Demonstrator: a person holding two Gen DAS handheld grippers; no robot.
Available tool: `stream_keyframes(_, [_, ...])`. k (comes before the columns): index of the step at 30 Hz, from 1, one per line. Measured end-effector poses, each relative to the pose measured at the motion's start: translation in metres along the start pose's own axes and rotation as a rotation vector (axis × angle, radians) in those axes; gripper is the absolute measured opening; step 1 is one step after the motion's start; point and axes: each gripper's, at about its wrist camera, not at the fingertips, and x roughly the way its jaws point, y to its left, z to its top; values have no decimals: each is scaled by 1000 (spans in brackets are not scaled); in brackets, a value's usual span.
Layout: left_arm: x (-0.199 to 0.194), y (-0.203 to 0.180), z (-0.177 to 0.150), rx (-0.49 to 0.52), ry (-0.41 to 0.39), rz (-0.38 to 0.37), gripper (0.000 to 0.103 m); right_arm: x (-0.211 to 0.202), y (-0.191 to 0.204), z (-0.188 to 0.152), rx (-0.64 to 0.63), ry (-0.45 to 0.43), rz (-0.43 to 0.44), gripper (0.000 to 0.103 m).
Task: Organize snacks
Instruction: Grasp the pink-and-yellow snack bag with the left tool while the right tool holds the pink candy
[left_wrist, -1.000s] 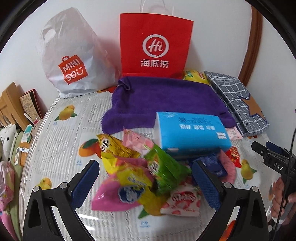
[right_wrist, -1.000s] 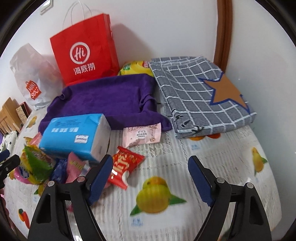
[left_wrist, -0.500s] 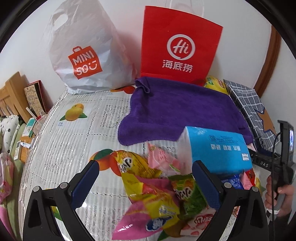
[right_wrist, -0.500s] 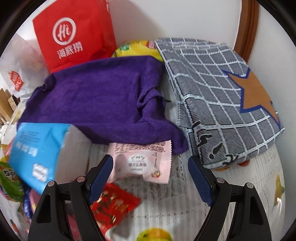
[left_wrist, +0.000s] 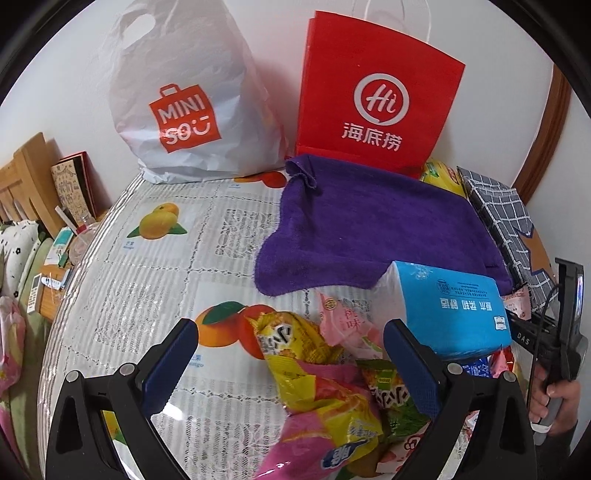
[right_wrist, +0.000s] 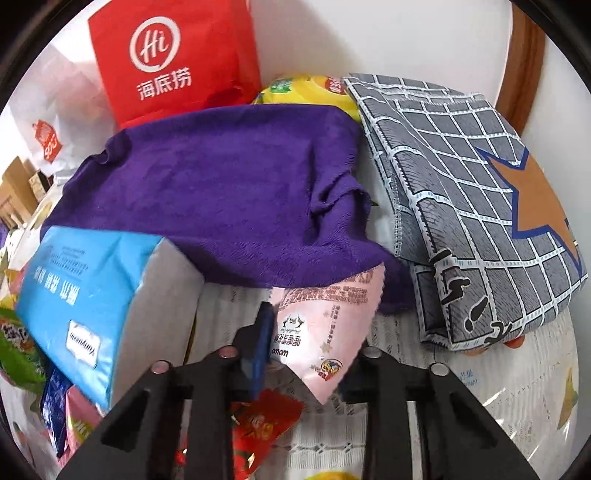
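My right gripper (right_wrist: 310, 332) is closing its jaws on a pale pink snack packet (right_wrist: 325, 325). The packet stands tilted up between the pads, at the edge of the purple towel (right_wrist: 221, 192). One blue pad (right_wrist: 260, 332) shows; the packet hides the other. A red packet (right_wrist: 258, 421) lies under the gripper. My left gripper (left_wrist: 290, 328) hangs open over a heap of snacks: a yellow packet (left_wrist: 295, 343), a green one (left_wrist: 391, 398), a pink-and-yellow one (left_wrist: 325, 435). Nothing is between its pads. A blue tissue pack (left_wrist: 450, 306) lies beside the heap.
A red paper bag (left_wrist: 376, 96) and a white plastic bag (left_wrist: 184, 110) stand against the back wall. A folded grey checked cloth (right_wrist: 461, 206) lies at the right, a yellow packet (right_wrist: 306, 88) behind it. A hand (left_wrist: 557, 402) holds the right gripper's handle. The fruit-print tablecloth (left_wrist: 155, 258) covers the table.
The right gripper came forward and down to the pink packet, and its wide-open jaws closed on it, tipping it up. The left gripper shifted left across the table, then held still, open.
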Motion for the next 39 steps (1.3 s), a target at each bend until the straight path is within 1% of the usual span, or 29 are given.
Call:
stream_keyframes(4, [-3,9,-3,-9,3,-2,101,-8,-1,-6,6,-13,-9,27])
stream_keyframes(8, [-5,11,-9,-6,16,-23,101,-21,-8,-10,53,-37,-12,27])
stream_keyframes(14, [5,-5,-27,59,79,-41,101,-38,-6,-17,50,-60,-22,27])
stream_keyframes(17, [12,-10,-37,61,103,-43,100,-43,-3,-22,45,-64,-22,27])
stream_keyframes(18, [14,-11,-39,63,110,-50,97,-44,-3,-24,43,-64,-24,27])
stream_keyframes(21, [17,-12,-44,52,118,-59,83,-50,-3,-30,46,-71,-36,27])
stream_keyframes(22, [16,-12,-45,48,116,-80,73,-52,-3,-32,48,-71,-39,27])
stream_keyframes(24, [13,-12,-46,47,110,-110,62,-56,-4,-37,56,-72,-40,27])
stream_keyframes(26, [8,-15,-46,61,91,-92,57,-62,-6,-41,62,-77,-47,27])
stream_keyframes(27, [4,-16,-47,73,79,-89,52,-64,-7,-43,65,-80,-48,27])
stream_keyframes(30, [-4,-13,-48,64,75,-111,47,-72,-8,-48,70,-90,-51,27])
stream_keyframes(39, [-31,2,-52,37,33,-114,45,-100,-11,-57,99,-129,-67,27])
